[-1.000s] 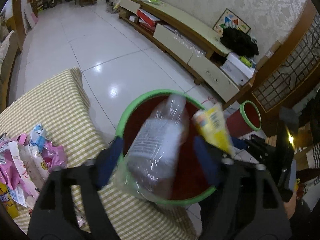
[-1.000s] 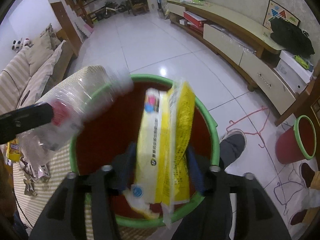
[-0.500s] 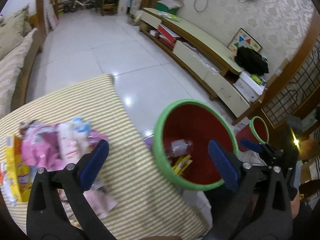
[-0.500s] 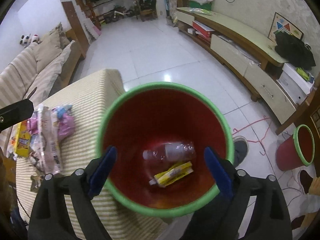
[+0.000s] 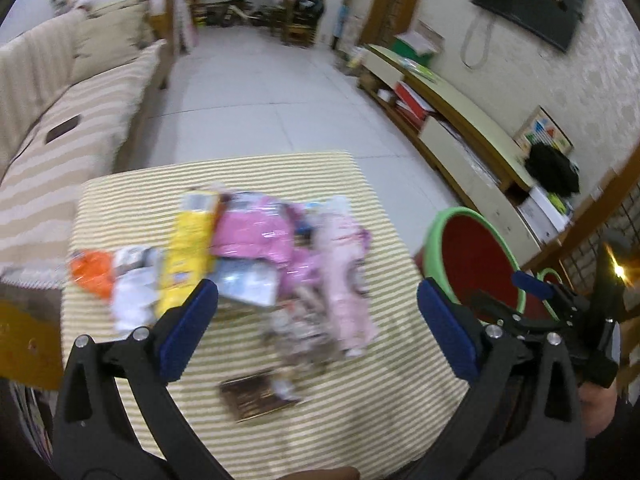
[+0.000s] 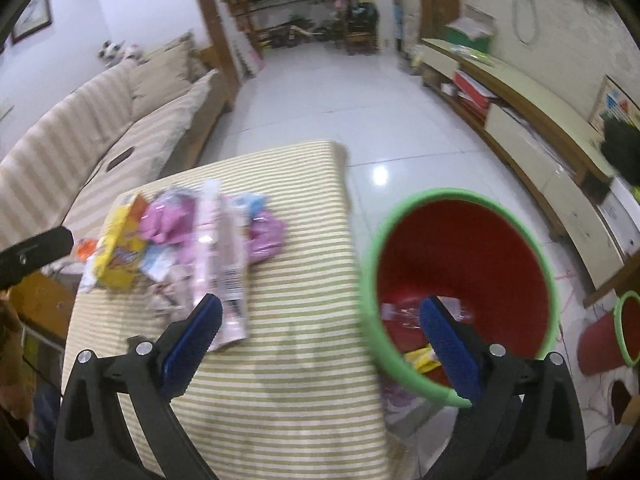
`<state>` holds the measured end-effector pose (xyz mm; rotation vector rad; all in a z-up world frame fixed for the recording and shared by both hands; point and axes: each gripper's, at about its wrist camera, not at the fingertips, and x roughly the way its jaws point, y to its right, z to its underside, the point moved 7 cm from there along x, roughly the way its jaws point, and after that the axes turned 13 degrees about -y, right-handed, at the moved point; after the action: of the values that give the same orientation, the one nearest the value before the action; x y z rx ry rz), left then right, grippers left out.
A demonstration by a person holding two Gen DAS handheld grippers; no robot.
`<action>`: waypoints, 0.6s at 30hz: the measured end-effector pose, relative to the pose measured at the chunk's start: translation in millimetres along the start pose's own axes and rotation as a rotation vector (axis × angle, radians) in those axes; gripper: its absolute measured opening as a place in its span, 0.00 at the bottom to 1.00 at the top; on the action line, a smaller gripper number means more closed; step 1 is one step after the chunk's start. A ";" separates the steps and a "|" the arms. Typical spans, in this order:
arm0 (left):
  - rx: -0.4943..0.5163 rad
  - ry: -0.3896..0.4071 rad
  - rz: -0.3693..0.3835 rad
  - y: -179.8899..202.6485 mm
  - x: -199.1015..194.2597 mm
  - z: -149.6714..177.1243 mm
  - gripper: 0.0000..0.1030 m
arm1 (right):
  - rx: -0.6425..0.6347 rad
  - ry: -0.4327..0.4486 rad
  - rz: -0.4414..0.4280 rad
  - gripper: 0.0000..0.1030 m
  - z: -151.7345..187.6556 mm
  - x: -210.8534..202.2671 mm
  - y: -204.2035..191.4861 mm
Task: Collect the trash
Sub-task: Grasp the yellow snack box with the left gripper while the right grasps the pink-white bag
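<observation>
A: Left wrist view, status?
B: Left claw (image 5: 318,322) spread wide, empty, above the wrapper pile (image 5: 256,256) on the striped table (image 5: 360,420); red bin (image 5: 476,264) off its right side.

A: Right wrist view?
B: Right claw (image 6: 320,340) spread wide, empty. Wrapper pile ahead-left; red bin beside the table edge, discarded wrappers (image 6: 420,356) inside.

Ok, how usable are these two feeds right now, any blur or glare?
Left wrist view: motion blur smears the trash pile, so labels are unreadable; the left gripper stays sharp. Right wrist view: milder blur on the red bin, a glare spot on the floor tiles, strong fisheye bending at the edges.
</observation>
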<state>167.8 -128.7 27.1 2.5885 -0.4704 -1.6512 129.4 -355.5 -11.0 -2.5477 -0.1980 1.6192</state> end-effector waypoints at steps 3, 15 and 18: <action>-0.057 0.021 -0.014 -31.5 -12.7 9.7 0.95 | -0.044 0.001 -0.016 0.93 0.2 1.9 -29.5; -0.083 0.003 -0.069 -91.4 -20.5 27.3 0.95 | -0.059 -0.014 -0.040 0.92 -8.4 23.1 -74.4; -0.053 -0.007 -0.075 -89.7 -13.3 21.0 0.95 | -0.045 -0.023 -0.046 0.88 -13.8 31.2 -73.0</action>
<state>164.8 -36.8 12.6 2.5934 -0.3298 -1.6717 151.6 -278.6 -20.8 -2.5387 -0.2968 1.6465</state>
